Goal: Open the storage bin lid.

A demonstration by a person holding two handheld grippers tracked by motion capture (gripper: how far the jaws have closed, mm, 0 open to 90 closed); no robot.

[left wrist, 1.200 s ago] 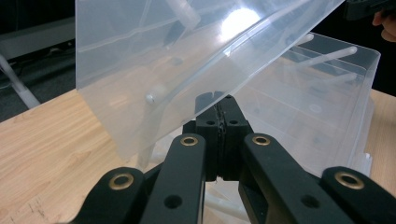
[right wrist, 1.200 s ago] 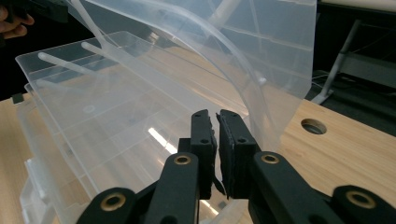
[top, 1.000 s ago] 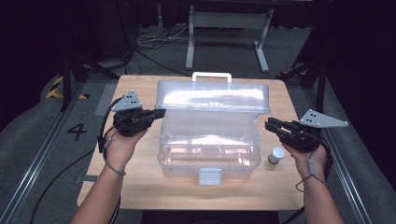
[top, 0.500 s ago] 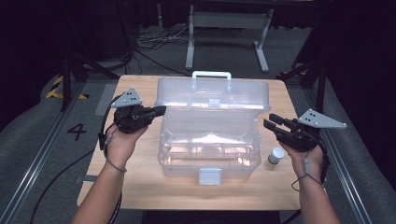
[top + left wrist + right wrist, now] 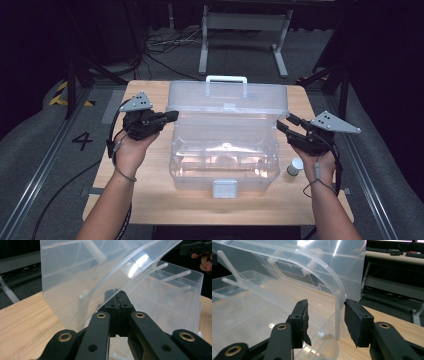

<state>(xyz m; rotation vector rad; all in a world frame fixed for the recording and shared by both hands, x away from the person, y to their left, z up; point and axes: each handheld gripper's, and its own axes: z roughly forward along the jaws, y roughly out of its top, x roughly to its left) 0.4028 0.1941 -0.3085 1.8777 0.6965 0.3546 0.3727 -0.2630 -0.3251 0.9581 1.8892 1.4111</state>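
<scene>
A clear plastic storage box (image 5: 225,165) stands mid-table with its lid (image 5: 227,100) raised upright at the back. My left gripper (image 5: 170,116) is at the lid's left edge, and its jaws (image 5: 117,298) meet on the thin rim of the lid (image 5: 75,270), shut on it. My right gripper (image 5: 284,122) is at the lid's right edge. Its jaws (image 5: 325,315) have just been opening; the lid's rim (image 5: 337,310) stands between the pads with a gap on both sides, closer to the right pad.
A small white-capped jar (image 5: 295,166) stands on the wooden table (image 5: 150,200) to the right of the box, just under my right hand. The box has a white carry handle (image 5: 226,79) on the lid and a front latch (image 5: 224,188). Dark floor and a metal stand lie behind.
The right gripper's jaws have spread apart off the lid's right edge and shifted slightly up toward it. The left gripper and the lid have stayed where they were.
</scene>
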